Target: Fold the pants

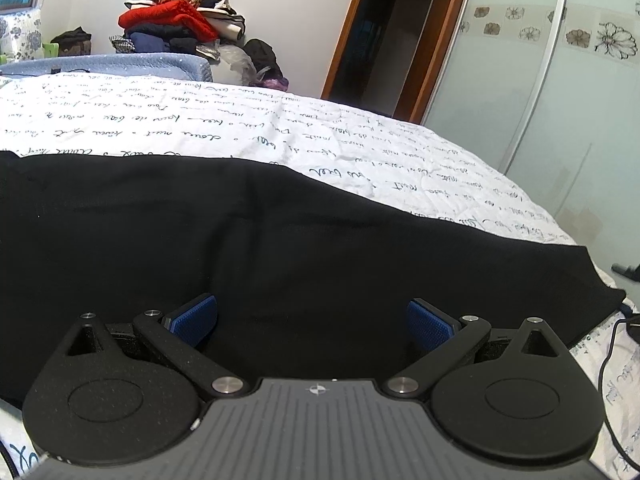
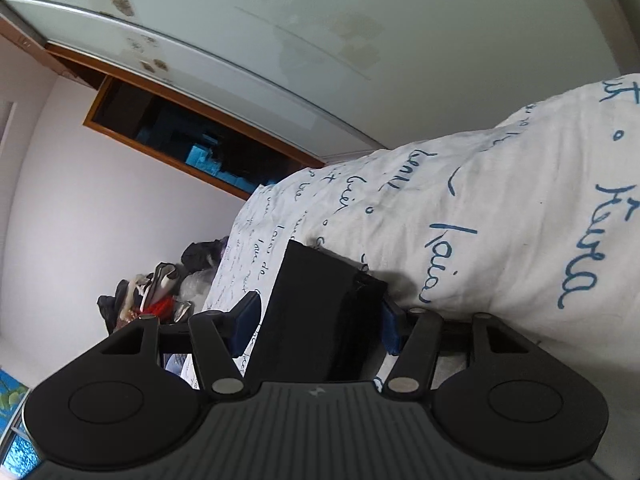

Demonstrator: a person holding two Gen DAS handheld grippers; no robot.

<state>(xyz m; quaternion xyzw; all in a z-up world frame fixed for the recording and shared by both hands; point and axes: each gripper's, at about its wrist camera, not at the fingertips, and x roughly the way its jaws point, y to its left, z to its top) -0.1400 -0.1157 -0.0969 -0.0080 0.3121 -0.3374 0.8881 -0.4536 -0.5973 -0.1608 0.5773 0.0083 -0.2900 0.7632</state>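
The black pants (image 1: pixel 248 240) lie spread flat across the white bedspread (image 1: pixel 200 120) with blue handwriting print. My left gripper (image 1: pixel 312 320) hovers low over their near part, open, its blue pads (image 1: pixel 194 318) wide apart with only flat cloth below them. In the right wrist view, which is rolled on its side, a folded edge of the pants (image 2: pixel 320 312) stands between the jaws of my right gripper (image 2: pixel 318 322). The right-hand pad (image 2: pixel 390 330) lies against the cloth. A sliver of bedspread shows between the left-hand pad (image 2: pixel 246 320) and the cloth, so the jaws stand open around it.
A heap of clothes with a red knit (image 1: pixel 168 16) sits beyond the far side of the bed. A wooden door frame (image 1: pixel 348 32) and a frosted sliding wardrobe door (image 1: pixel 540 80) stand to the right. A black cable (image 1: pixel 612 344) trails over the bed's right edge.
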